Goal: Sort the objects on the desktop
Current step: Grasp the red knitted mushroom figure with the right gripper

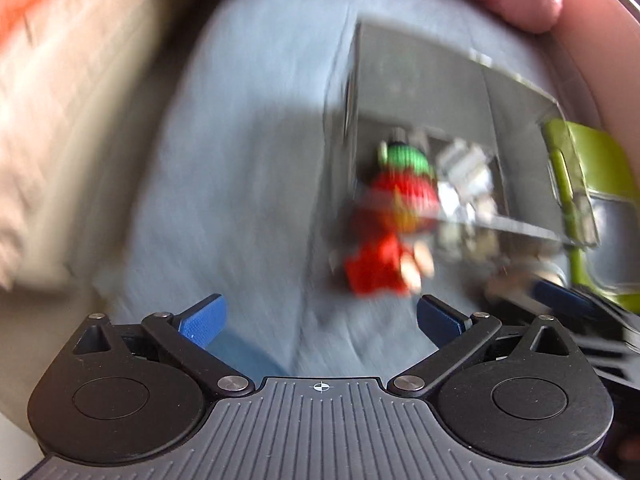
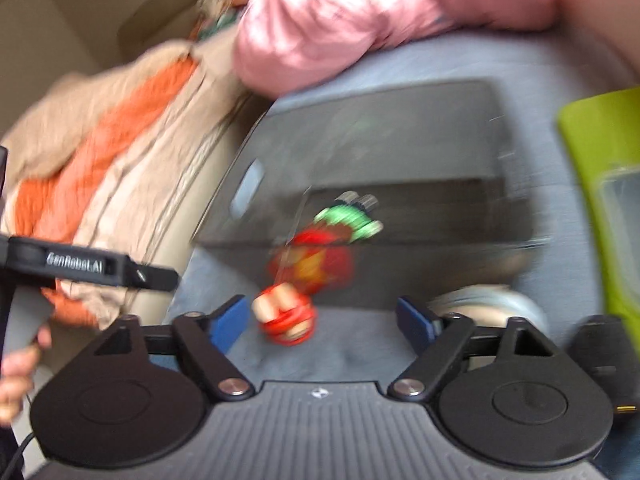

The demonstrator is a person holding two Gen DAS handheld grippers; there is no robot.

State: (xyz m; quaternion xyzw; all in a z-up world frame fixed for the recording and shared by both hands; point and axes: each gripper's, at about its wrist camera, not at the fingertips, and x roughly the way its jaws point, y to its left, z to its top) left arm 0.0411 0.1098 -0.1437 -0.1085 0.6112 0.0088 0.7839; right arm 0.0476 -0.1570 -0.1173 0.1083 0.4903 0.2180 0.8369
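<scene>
A small knitted doll (image 1: pixel 390 224) in red with a green top lies half over the edge of a dark grey tray (image 1: pixel 420 80) on a blue-grey cloth (image 1: pixel 248 140). It also shows in the right wrist view (image 2: pixel 308 276), with the tray (image 2: pixel 380 140) behind it. My left gripper (image 1: pixel 320 320) is open and empty, just short of the doll. My right gripper (image 2: pixel 320 320) is open, with the doll's red lower end (image 2: pixel 286 320) between its blue fingers (image 2: pixel 230 322), not clamped. Both views are motion-blurred.
A lime-green box (image 1: pixel 592 200) stands right of the tray, also in the right wrist view (image 2: pixel 604 184). Pale blurred items (image 1: pixel 464 184) lie in the tray. A pink garment (image 2: pixel 340 20) and an orange-beige blanket (image 2: pixel 100 152) lie behind and left. The other gripper's black body (image 2: pixel 80 268) reaches in at left.
</scene>
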